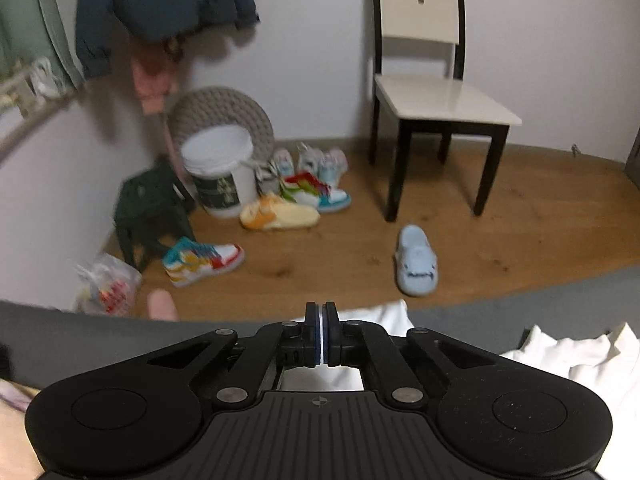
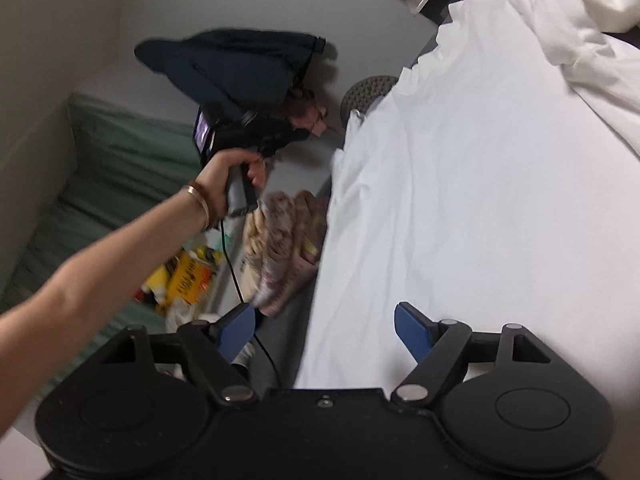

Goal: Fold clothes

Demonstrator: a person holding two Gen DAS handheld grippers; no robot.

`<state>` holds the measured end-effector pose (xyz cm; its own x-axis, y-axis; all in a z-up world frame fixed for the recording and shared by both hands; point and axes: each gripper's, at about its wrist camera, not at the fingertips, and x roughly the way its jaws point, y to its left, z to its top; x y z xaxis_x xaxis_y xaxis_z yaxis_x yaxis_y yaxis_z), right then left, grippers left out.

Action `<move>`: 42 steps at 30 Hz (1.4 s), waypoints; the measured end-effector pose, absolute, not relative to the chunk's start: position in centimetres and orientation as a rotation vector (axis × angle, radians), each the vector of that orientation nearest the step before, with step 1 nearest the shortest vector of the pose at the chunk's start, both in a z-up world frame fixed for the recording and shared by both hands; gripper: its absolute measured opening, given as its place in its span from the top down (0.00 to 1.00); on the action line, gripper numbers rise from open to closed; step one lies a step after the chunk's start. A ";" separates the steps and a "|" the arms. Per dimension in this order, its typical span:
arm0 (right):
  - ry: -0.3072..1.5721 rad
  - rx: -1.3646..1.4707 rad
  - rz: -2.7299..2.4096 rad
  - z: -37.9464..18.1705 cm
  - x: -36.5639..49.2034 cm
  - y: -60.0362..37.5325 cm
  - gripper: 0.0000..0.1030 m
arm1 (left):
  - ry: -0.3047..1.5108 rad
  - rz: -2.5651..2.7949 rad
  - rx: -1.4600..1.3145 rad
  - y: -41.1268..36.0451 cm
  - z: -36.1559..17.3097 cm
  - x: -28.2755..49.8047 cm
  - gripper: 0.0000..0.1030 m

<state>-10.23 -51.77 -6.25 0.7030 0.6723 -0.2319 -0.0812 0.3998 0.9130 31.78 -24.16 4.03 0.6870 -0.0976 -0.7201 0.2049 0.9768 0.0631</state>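
Fingers over a white garment

Left gripper (image 1: 322, 330) has its fingers pressed together, with no cloth visible between the pads; white garment (image 1: 370, 318) lies just beyond and beneath the fingertips on a grey surface (image 1: 100, 326). Farther ahead of the fingers, on the wooden floor, lie a blue slipper (image 1: 416, 260), sneakers (image 1: 202, 260), a white bucket (image 1: 220, 170) and a chair (image 1: 432, 96). Right gripper (image 2: 324, 334) has its fingers spread wide, holding nothing, with the garment spread flat between and ahead of them. A hand (image 2: 230, 178) left of the fingers grips the other gripper's handle.
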 end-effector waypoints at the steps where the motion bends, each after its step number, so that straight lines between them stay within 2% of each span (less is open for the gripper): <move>1: 0.647 1.061 0.526 -6.2 -10.3 -51.6 0.26 | 0.803 -0.180 0.132 -23.8 4.5 31.6 0.98; 7: 0.675 0.994 0.521 -5.9 -10.4 -50.3 0.26 | 0.920 -0.319 -0.100 -23.0 2.5 32.1 0.97; 14: 0.717 1.001 0.537 -6.9 -9.3 -49.9 0.25 | 0.967 -0.378 -0.006 -27.2 -1.6 32.5 0.96; 18: 0.742 1.044 0.540 -7.9 -8.5 -50.2 0.25 | 0.959 -0.368 0.050 -28.8 -2.2 32.4 0.94; 19: 0.745 1.064 0.543 -8.2 -8.5 -50.4 0.25 | 0.952 -0.362 0.082 -29.0 -2.1 32.4 0.90; 21: 0.746 1.099 0.549 -8.6 -8.6 -50.7 0.25 | 0.935 -0.352 0.145 -29.5 -1.8 32.3 0.75; 22: 0.745 1.113 0.551 -8.7 -8.6 -50.8 0.25 | 0.919 -0.360 0.174 -29.7 -1.4 32.1 0.72; 23: 0.743 1.121 0.550 -8.8 -8.7 -50.9 0.25 | 0.898 -0.363 0.208 -30.0 -1.0 32.0 0.65; 24: 0.740 1.126 0.551 -8.7 -8.7 -51.0 0.25 | 0.867 -0.348 0.240 -30.2 -0.5 31.7 0.46; 25: 0.736 1.129 0.554 -8.7 -8.8 -51.1 0.25 | 0.840 -0.336 0.273 -30.5 0.0 31.4 0.34; 26: 0.734 1.131 0.555 -8.7 -8.9 -51.1 0.25 | 0.824 -0.326 0.307 -30.8 0.2 31.3 0.14; 27: 0.732 1.133 0.556 -8.7 -8.9 -51.1 0.25 | 0.814 -0.312 0.342 -31.0 0.3 31.3 0.11; 31: 0.734 1.136 0.563 -8.7 -8.9 -51.0 0.24 | 0.840 -0.236 0.406 -31.4 -0.4 32.3 0.12; 32: 0.736 1.133 0.566 -8.8 -8.9 -51.0 0.24 | 0.843 -0.208 0.405 -31.4 -0.6 32.5 0.19; 33: 0.737 1.129 0.568 -8.8 -8.8 -51.0 0.24 | 0.840 -0.181 0.399 -31.3 -0.8 32.8 0.31; 34: 0.740 1.128 0.567 -8.9 -8.8 -51.0 0.24 | 0.846 -0.152 0.385 -31.1 -1.0 33.1 0.64; 35: 0.745 1.127 0.564 -9.0 -8.7 -51.1 0.24 | 0.854 -0.126 0.356 -30.8 -1.1 33.4 0.89; 38: 0.756 1.145 0.551 -9.3 -8.6 -51.6 0.24 | 0.838 -0.103 0.248 -29.5 -0.6 33.3 0.91; 42: 0.739 1.170 0.562 -9.1 -8.7 -51.9 0.24 | 0.753 -0.099 0.206 -28.0 2.7 31.6 0.91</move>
